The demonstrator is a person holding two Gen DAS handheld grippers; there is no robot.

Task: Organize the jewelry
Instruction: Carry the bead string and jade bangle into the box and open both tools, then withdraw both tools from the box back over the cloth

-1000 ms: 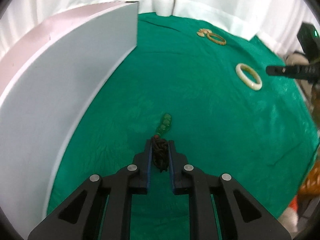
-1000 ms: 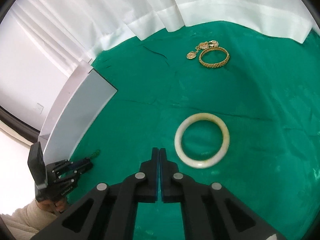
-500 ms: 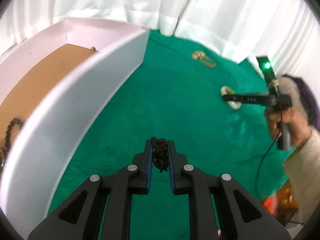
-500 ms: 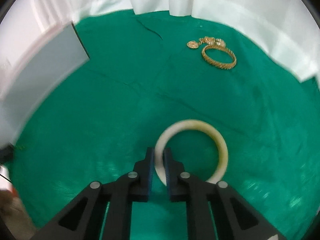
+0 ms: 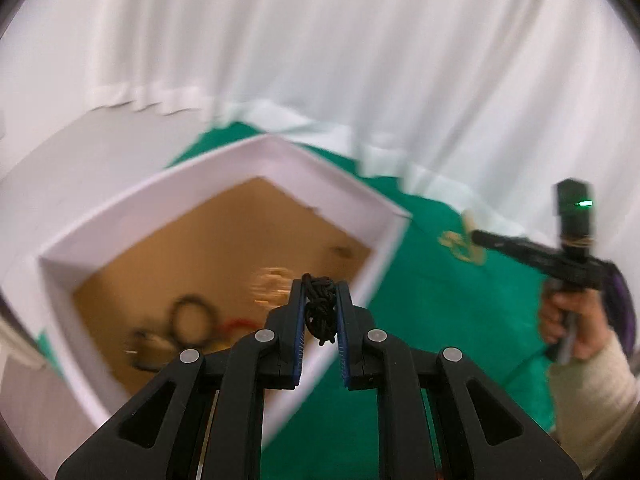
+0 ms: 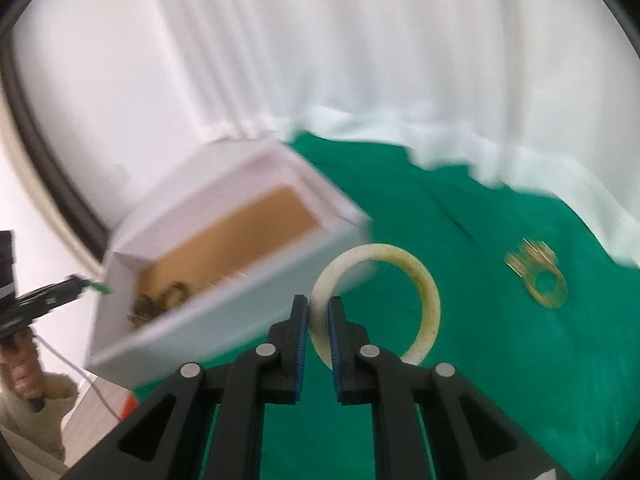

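My left gripper [image 5: 320,286] is shut on the black knotted cord [image 5: 319,312] of a green bead pendant and holds it in the air over the near wall of the white box [image 5: 340,184]; the beads hang hidden below the fingers. My right gripper [image 6: 318,302] is shut on the rim of a cream jade bangle [image 6: 428,292], lifted off the green cloth [image 6: 480,360] beside the box [image 6: 240,312]. The left gripper shows at the left edge of the right wrist view [image 6: 86,282], with the green beads at its tip.
The box has a brown floor [image 5: 224,248] with several blurred jewelry pieces on it [image 5: 192,316]. A gold bracelet and gold pendant [image 6: 538,276] lie on the cloth at the far right. White curtains hang behind the table.
My left gripper lifted the pendant off the cloth and swung left over the box. My right gripper closed on the bangle and raised it off the cloth toward the box.
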